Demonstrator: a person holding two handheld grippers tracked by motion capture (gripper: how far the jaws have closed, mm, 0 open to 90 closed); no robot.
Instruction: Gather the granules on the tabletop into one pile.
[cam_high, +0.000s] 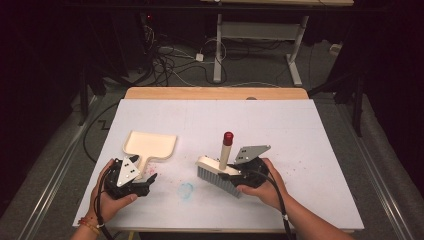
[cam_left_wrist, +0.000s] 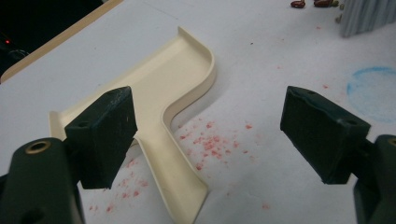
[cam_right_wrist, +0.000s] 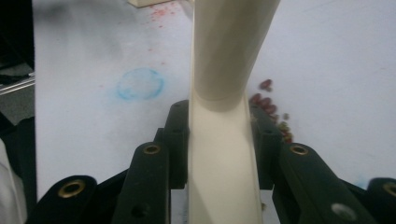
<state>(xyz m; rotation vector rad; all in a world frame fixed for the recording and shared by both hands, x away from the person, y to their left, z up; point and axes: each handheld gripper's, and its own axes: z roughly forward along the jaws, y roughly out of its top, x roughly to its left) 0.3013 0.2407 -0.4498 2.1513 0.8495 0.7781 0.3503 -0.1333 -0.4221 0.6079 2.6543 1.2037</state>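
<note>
A cream dustpan (cam_high: 150, 145) lies flat on the white table, its handle (cam_left_wrist: 175, 177) pointing toward my left gripper (cam_high: 142, 184). That gripper (cam_left_wrist: 212, 135) is open, its jaws wide apart on either side of the handle's end without touching it. A cream brush (cam_high: 218, 172) with grey bristles and a red-tipped handle stands on the table at centre. My right gripper (cam_high: 235, 172) is shut on the brush (cam_right_wrist: 224, 140), both pads pressed on its cream body. Several dark red beans (cam_right_wrist: 271, 109) lie just behind the brush.
A blue chalk circle (cam_high: 185, 190) is drawn on the white table top (cam_high: 300, 130) between the hands. Red crumbs (cam_left_wrist: 210, 142) are scattered by the dustpan handle. A wooden strip (cam_high: 215, 93) runs along the far edge; desk legs and cables stand beyond it.
</note>
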